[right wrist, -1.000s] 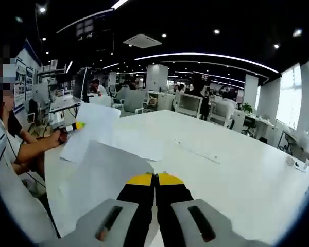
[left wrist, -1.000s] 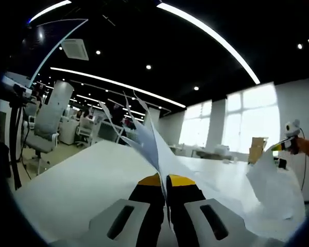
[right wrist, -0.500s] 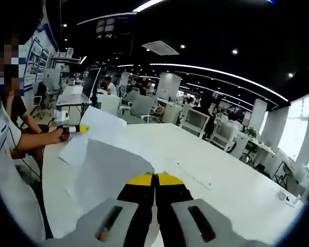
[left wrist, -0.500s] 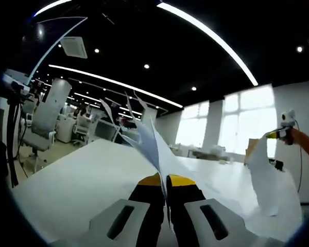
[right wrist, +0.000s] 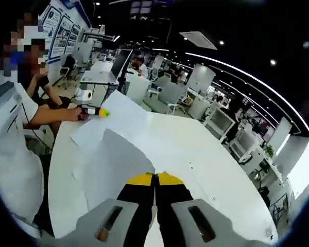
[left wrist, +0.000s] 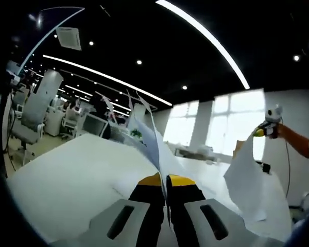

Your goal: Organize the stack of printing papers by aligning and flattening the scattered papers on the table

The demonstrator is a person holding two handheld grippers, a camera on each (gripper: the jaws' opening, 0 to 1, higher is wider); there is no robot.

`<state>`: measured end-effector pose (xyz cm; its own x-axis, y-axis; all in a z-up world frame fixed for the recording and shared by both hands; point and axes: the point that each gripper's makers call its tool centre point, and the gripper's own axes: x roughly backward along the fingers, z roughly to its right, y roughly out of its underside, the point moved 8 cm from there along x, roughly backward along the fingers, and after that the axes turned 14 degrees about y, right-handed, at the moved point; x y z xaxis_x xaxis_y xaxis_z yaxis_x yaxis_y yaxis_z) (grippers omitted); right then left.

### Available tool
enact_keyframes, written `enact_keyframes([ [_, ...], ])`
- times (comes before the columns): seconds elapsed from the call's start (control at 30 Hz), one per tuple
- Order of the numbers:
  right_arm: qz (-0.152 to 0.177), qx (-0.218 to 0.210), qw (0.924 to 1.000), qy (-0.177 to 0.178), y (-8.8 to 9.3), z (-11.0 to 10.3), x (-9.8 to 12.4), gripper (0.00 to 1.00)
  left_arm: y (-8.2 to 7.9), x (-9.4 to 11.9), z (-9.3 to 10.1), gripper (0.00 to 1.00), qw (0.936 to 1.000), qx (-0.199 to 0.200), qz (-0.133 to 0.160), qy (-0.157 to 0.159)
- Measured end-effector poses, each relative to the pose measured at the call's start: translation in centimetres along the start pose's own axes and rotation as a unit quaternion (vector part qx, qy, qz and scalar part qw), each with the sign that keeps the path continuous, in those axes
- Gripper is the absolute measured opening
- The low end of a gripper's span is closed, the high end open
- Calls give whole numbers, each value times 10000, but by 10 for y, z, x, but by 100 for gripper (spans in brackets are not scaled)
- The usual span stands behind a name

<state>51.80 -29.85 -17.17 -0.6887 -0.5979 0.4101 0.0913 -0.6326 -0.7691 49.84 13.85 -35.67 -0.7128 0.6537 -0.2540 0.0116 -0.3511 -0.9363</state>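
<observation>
Both grippers are clamped shut on paper lifted off the white table (right wrist: 211,170). The left gripper (left wrist: 166,181) pinches a fanned bunch of sheets (left wrist: 147,139) rising straight ahead of its jaws; the right gripper (right wrist: 154,179) holds one edge of a big sheet (right wrist: 116,154) spreading ahead and left of its jaws. Paper like this looks light, floppy and slick, likely to crease or slip, so a grip at an edge or corner seems safest. How many sheets sit between the left jaws is hard to tell, and the pinch points themselves are hidden
</observation>
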Motion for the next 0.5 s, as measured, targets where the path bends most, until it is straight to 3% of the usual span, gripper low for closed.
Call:
enact_keyframes([
  [0.1,61,-87,9999,60,-8,3,-7,0,0,-6,3,6,9995,266,178,77],
  [0.5,-8,-121,9999,123,-19,10,-39,0,8,-23,23,6,9981,253,112,547],
])
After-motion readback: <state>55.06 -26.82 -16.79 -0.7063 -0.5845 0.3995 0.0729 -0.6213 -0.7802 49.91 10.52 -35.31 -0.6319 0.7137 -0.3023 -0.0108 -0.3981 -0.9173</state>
